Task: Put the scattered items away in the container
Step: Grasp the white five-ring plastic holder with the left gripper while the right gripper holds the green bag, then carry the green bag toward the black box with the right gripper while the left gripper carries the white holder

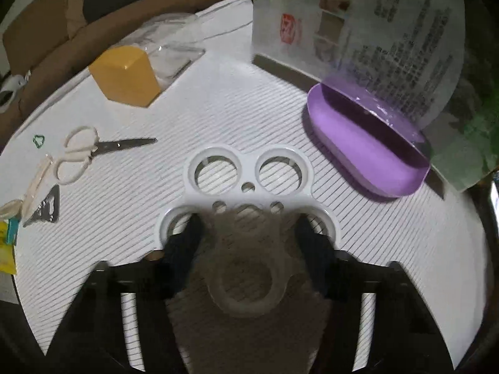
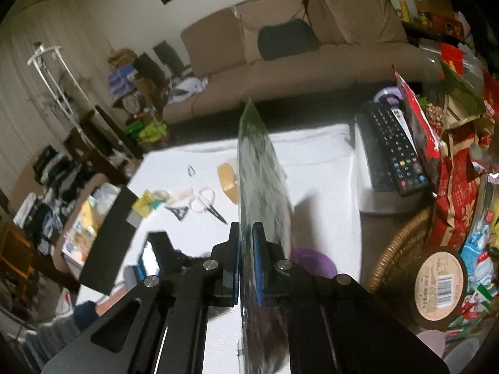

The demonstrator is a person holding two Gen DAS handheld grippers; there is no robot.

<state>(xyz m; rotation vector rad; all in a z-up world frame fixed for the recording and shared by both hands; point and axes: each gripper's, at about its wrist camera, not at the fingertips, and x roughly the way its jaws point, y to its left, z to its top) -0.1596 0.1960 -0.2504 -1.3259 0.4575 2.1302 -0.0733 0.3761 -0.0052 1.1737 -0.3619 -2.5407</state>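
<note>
My left gripper [image 1: 248, 227] is shut on a white plastic holder [image 1: 248, 184] with round holes and holds it over the white striped table. To its right a purple tray [image 1: 365, 152] lies on the table, with a clear printed food bag [image 1: 368, 31] standing in it. My right gripper [image 2: 246, 243] is shut on that bag [image 2: 260, 168], gripping its lower edge; the purple tray [image 2: 312, 260] shows just beyond the fingers. Scissors [image 1: 93, 152], an orange box [image 1: 124, 74] and a bottle opener [image 1: 45, 208] lie at the left.
A clear plastic container [image 1: 174, 46] lies behind the orange box. A green clip [image 1: 39, 141] and yellow packet [image 1: 6, 249] sit at the far left. A remote control [image 2: 393, 146], a wicker basket [image 2: 396, 249] and snack packets crowd the right side. A sofa [image 2: 296, 56] stands behind the table.
</note>
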